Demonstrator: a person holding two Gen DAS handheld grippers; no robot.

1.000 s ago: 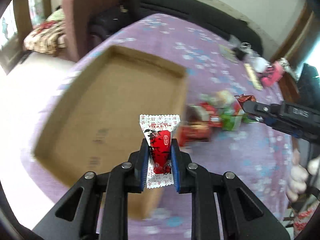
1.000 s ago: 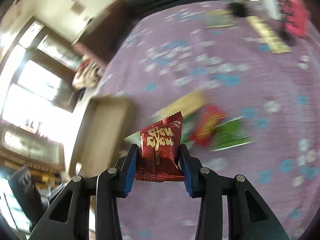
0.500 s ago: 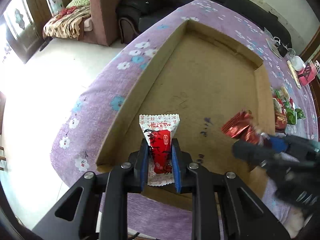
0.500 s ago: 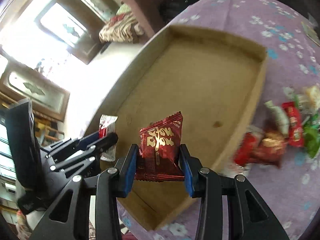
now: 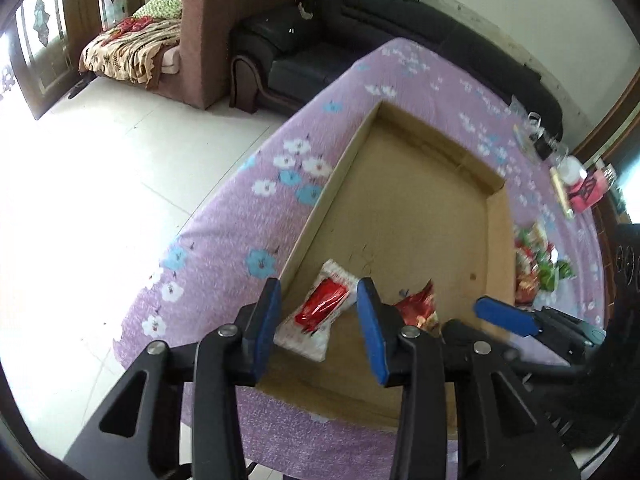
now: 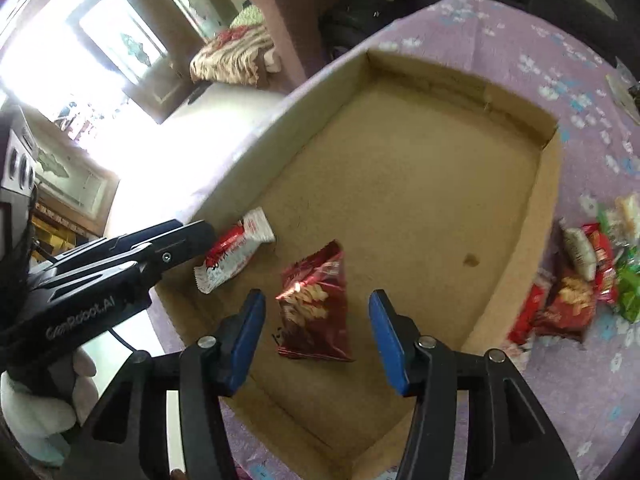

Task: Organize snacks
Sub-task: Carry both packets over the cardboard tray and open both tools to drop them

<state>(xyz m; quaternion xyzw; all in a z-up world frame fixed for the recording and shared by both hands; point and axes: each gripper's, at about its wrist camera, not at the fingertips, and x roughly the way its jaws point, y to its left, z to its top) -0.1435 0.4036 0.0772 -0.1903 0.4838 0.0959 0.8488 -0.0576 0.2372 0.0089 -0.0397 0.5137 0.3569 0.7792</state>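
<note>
Left wrist view: the left claw [image 5: 318, 318] is opening, and the white-and-red packet [image 5: 320, 314] lies loose between its pads in the cardboard tray [image 5: 404, 208], long axis slanted. Right wrist view: the right claw [image 6: 316, 328] is opening, the maroon snack bag [image 6: 314, 308] lying free between its pads; the remaining snacks [image 6: 584, 280] lie on the worktop [image 6: 576, 380] to its right, nearer this hand.

Two snack packets [image 6: 314, 304] inside one cardboard tray [image 6: 548, 208]; roughly six more in a blurred pile [image 6: 580, 280] right of the tray.
</note>
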